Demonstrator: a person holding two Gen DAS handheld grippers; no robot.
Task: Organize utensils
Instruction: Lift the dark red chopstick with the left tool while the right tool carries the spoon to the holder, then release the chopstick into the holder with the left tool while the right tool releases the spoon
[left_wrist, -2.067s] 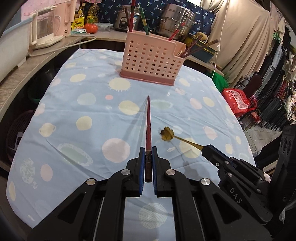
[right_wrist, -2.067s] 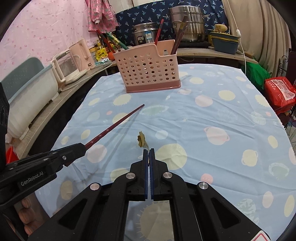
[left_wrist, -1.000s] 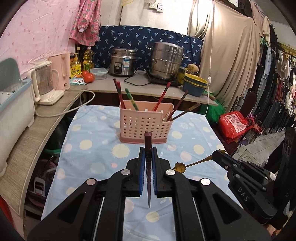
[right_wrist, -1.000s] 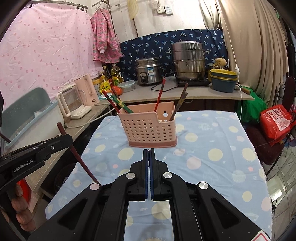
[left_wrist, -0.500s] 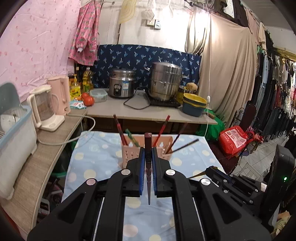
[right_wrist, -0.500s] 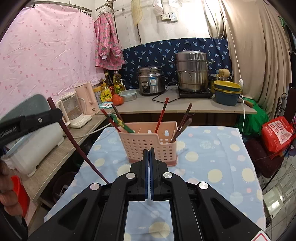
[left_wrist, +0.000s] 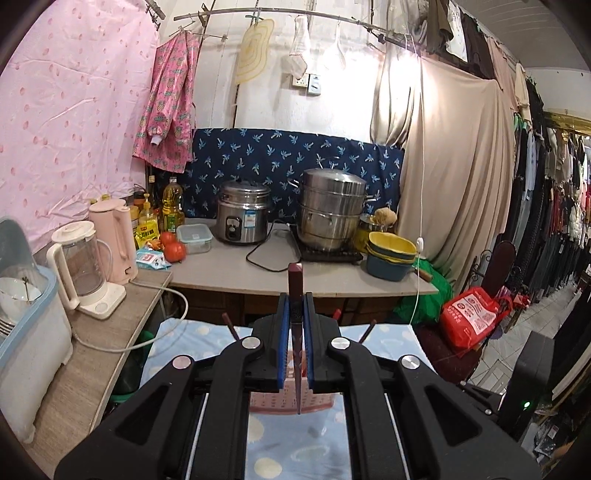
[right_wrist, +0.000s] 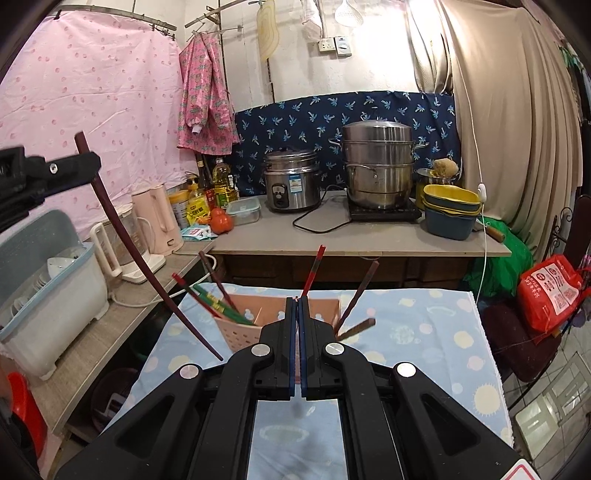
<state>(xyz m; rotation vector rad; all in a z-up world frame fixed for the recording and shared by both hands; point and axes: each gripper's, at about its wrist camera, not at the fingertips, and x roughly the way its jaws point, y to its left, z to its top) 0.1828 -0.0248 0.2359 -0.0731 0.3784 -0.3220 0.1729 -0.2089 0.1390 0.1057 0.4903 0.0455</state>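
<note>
My left gripper (left_wrist: 295, 332) is shut on a dark red chopstick (left_wrist: 294, 295), held upright with its tip pointing down over the pink utensil basket (left_wrist: 291, 402), mostly hidden behind the fingers. In the right wrist view the same chopstick (right_wrist: 122, 236) hangs slanted from the left gripper (right_wrist: 74, 162), its tip just left of the pink basket (right_wrist: 240, 332), which holds several chopsticks. My right gripper (right_wrist: 297, 332) is shut; the gold fork seen earlier is hidden and only a thin sliver shows between the pads.
The basket stands on a table with a blue dotted cloth (right_wrist: 424, 332). A counter (right_wrist: 351, 240) behind holds a rice cooker (right_wrist: 291, 181), a steel steamer pot (right_wrist: 376, 166) and bowls (right_wrist: 450, 210). A kettle (right_wrist: 159, 218) and dish rack (right_wrist: 40, 288) are left.
Both grippers have risen and tilted up from the table. The chopstick turned from pointing forward to tip down above the basket. The gold fork head has dropped out of view.
</note>
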